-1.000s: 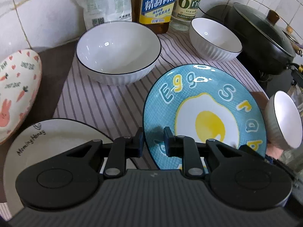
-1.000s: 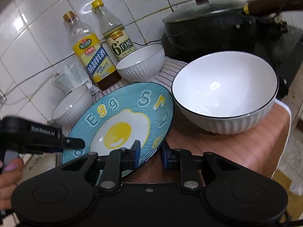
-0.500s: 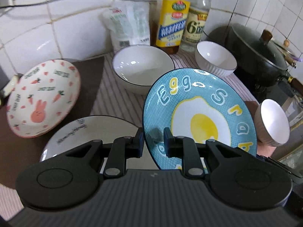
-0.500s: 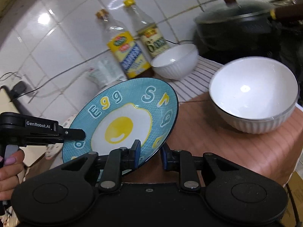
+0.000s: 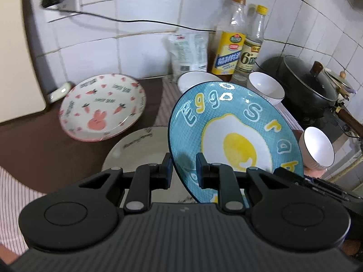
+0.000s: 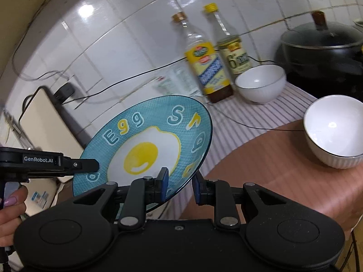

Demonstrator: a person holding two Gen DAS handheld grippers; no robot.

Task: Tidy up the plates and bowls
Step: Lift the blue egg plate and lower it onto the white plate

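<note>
White wall tile backs the counter [image 5: 45,149]. Nearest, left tongs [image 5: 182,174] pinch the tilted blue egg plate [image 5: 231,140] at its rim, lifted off the counter; right tongs [image 6: 178,184] straddle its rim at 6 o'clock, grip uncertain. Beyond lie a cream plate [image 5: 138,149] and, at 10 o'clock, a rabbit plate [image 5: 102,111].

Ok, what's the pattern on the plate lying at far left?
White bunny plate with pink rabbit, carrots and hearts; left wrist view shows it best.

Matte black left gripper [image 5: 182,174] and right gripper [image 6: 179,184], blue-padded jaws, silver pivot screws, white "GenRobot.AI" lettering, lilac-painted fingernail.
</note>
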